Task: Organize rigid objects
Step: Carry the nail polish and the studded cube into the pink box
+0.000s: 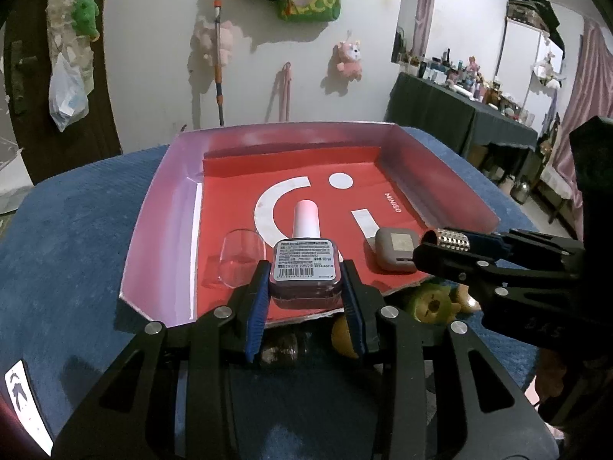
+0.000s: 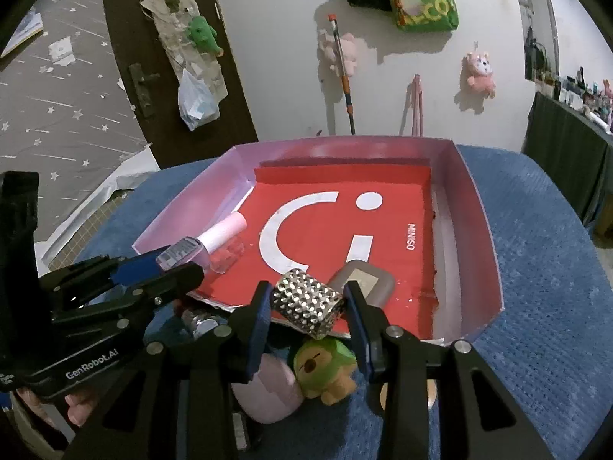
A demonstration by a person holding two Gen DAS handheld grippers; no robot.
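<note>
Under everything you have a blue textured cushion (image 2: pixel 536 230), and on it sits the shallow tray (image 1: pixel 161 207), with pale pink-lilac walls, open on the side nearest you, floored by a red sheet bearing a white curved mark, a white dot and the word MINISO. Your left gripper (image 1: pixel 305 280) has its blue-padded jaws clamped on the square base of a nail polish bottle (image 1: pixel 305 257); the bottle lies on its side over the tray's near edge, its barcode label facing the camera and its long pale pink cap pointing away into the tray, and from the right wrist view its glass body looks clear with a lilac tint. Your right gripper (image 2: pixel 308 308) has its jaws closed on a short silver cylinder (image 2: pixel 306 303) whose surface is covered in rows of small shiny studs; it is held tilted above the tray's near edge, just in front of a grey rounded case (image 2: pixel 367 283) that lies flat on the red floor with a pale square patch on top. Just left of the bottle a clear plastic cap (image 1: pixel 242 258) rests on its side on the red sheet. On the cushion below the grippers lie a green-hooded toy figure (image 2: pixel 325 368) and, beside it, a pale pink egg-shaped thing (image 2: pixel 272 395).
</note>
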